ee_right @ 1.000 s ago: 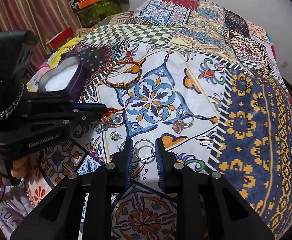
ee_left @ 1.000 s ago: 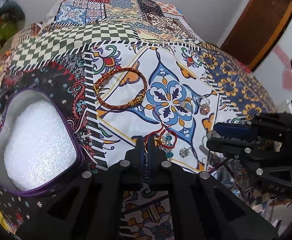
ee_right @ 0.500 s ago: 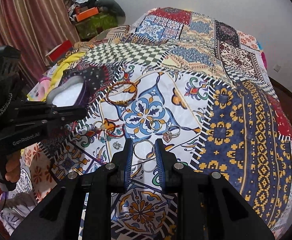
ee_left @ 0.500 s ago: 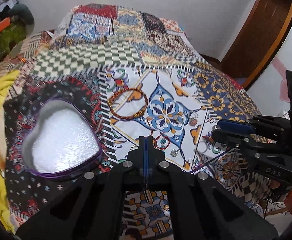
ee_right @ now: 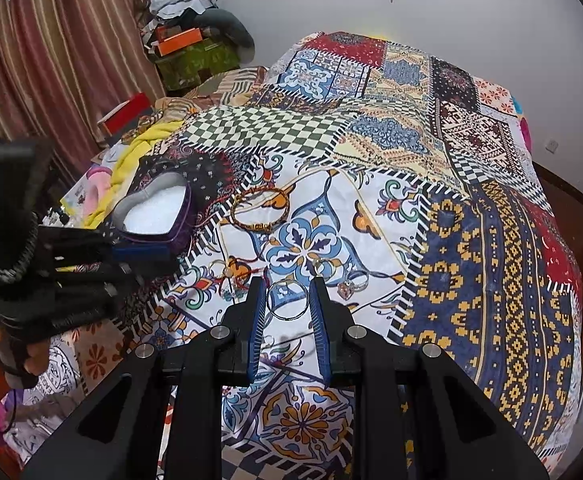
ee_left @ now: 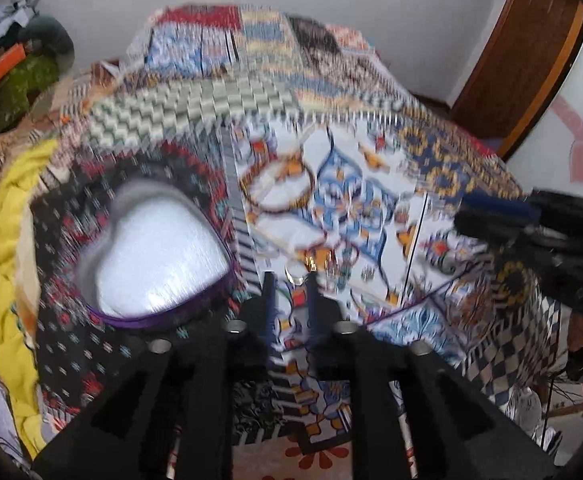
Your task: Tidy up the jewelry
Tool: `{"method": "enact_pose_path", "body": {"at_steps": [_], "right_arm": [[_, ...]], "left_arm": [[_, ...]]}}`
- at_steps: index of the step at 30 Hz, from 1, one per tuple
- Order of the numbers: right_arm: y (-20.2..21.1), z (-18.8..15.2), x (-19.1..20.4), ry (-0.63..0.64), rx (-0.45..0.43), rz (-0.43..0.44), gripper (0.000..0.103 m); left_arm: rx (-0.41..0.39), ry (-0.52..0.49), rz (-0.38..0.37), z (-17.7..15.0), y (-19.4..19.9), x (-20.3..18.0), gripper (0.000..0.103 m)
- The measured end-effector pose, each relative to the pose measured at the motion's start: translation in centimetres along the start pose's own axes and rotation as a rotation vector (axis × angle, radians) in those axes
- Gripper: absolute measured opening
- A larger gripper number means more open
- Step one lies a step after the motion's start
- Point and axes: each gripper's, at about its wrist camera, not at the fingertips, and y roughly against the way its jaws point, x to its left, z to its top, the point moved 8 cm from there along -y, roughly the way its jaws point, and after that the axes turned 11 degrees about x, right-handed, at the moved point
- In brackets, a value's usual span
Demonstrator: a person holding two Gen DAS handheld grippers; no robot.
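Left wrist view is all motion smear: the bedspread (ee_left: 371, 152) pattern streaks, and the small pieces (ee_left: 331, 258) just beyond the left tool (ee_left: 289, 284) are too blurred to tell apart. The heart-shaped box (ee_left: 155, 256) has fuzzy edges. Right tool (ee_left: 531, 232) is cut off at the right edge.

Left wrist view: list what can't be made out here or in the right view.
- Left wrist view: motion blur smears the small jewelry past the jaws.
- Right wrist view: the left gripper covers the heart-shaped box front.
- The ring stone is too small.
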Motion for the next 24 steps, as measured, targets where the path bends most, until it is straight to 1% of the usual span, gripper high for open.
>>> {"method": "enact_pose_path", "body": {"at_steps": [2, 6, 13, 17, 19, 20, 24], "right_arm": [[-0.3, -0.3, -0.1, -0.002, 0.01, -0.001, 0.02], [-0.7, -0.5, -0.8, -0.019, 0.023, 0.004, 0.02], [-1.2, -0.6, -1.5, -0.039, 0.032, 0.015, 0.02], [-1.7, -0.7, -1.6, -0.04, 0.039, 0.021, 0.02], [-1.9, -0.8, -1.6, -0.039, 0.044, 0.024, 0.02], [-1.9, -0.8, -1.6, -0.039, 0.045, 0.023, 0.02], [-1.9, -0.8, -1.7, -0.04, 0.042, 0.02, 0.02]], "left_arm": [[0.017, 0.002, 0.002, -0.4, -1.0, 0.0, 0.032], [0.062, 0.013, -0.003, -0.7, -3.1, 0.0, 0.032], [0.058, -0.014, 0.011, 0.7, -4.4, -0.5, 0.032], [0.048, -0.042, 0.036, 1.3, -5.0, -1.0, 0.032], [0.039, -0.054, 0.055, 1.4, -5.1, -1.1, 0.028], [0.035, -0.059, 0.063, 1.4, -5.0, -1.1, 0.023], [0.028, -0.051, 0.048, 1.3, -4.7, -0.9, 0.023]]}}
